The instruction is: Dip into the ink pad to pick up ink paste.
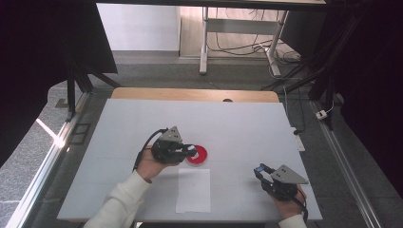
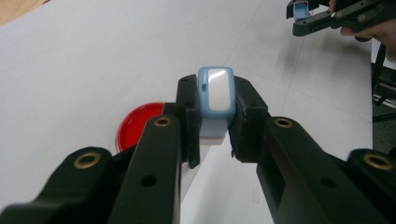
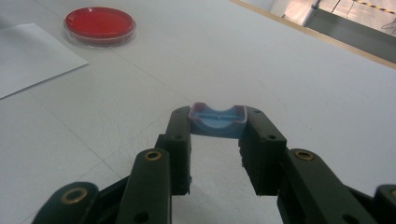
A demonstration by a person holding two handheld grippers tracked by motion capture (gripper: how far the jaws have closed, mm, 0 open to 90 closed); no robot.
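Both tongs loaded: blue-white case in your L, blue cap in your R.

L gripper (image 2: 215, 135): jaws clamped on a small blue-rimmed white case (image 2: 215, 95), held upright betw. the tips, poking above them. Just past and below those tips, to the left in the left gripper view, sits the red petri dish (image 2: 139, 127) on the white table (image 2: 84, 65); high view puts the case right over the dish's near edge. R gripper (image 3: 217, 144): jaws pinched on a blue cap (image 3: 217, 119), hollow side up, held above the table, not touching it as far as I can tell. Farther out from R tips, to the left: white paper sheet (image 3: 32, 56), then the dish beyond it. The two grippers are well apart.
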